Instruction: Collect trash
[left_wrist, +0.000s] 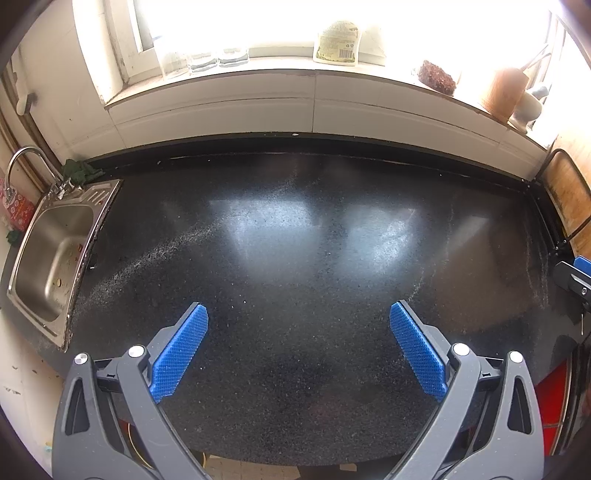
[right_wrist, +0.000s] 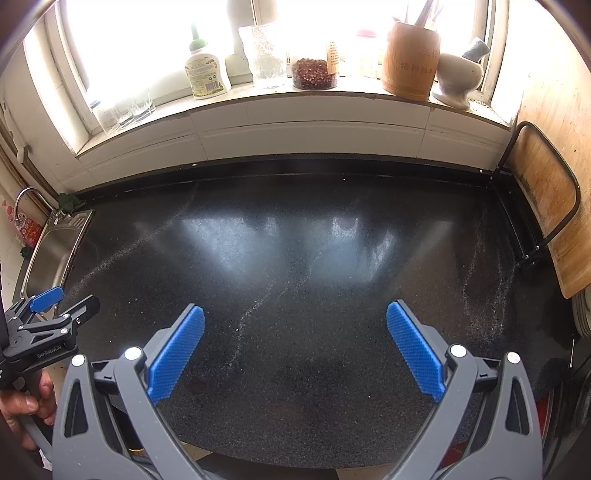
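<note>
My left gripper (left_wrist: 298, 314) hangs open above the front of a black speckled countertop (left_wrist: 295, 229), nothing between its blue pads (left_wrist: 177, 354). My right gripper (right_wrist: 295, 317) is open too, over the same countertop (right_wrist: 295, 240), and holds nothing. In the right wrist view the left gripper (right_wrist: 62, 302) shows from the side at the far left, gripped by a hand (right_wrist: 26, 402). A piece of the right gripper (left_wrist: 576, 277) pokes in at the right edge of the left wrist view. No loose trash shows on the counter in either view, only faint pale dust streaks.
A steel sink (left_wrist: 55, 251) with a tap (left_wrist: 26, 158) is set into the counter's left end. A wooden cutting board (right_wrist: 546, 206) in a wire rack leans at the right. On the windowsill stand a soap bottle (right_wrist: 205, 70), glasses (right_wrist: 125, 107), a jar (right_wrist: 314, 72), a bamboo utensil holder (right_wrist: 410, 62).
</note>
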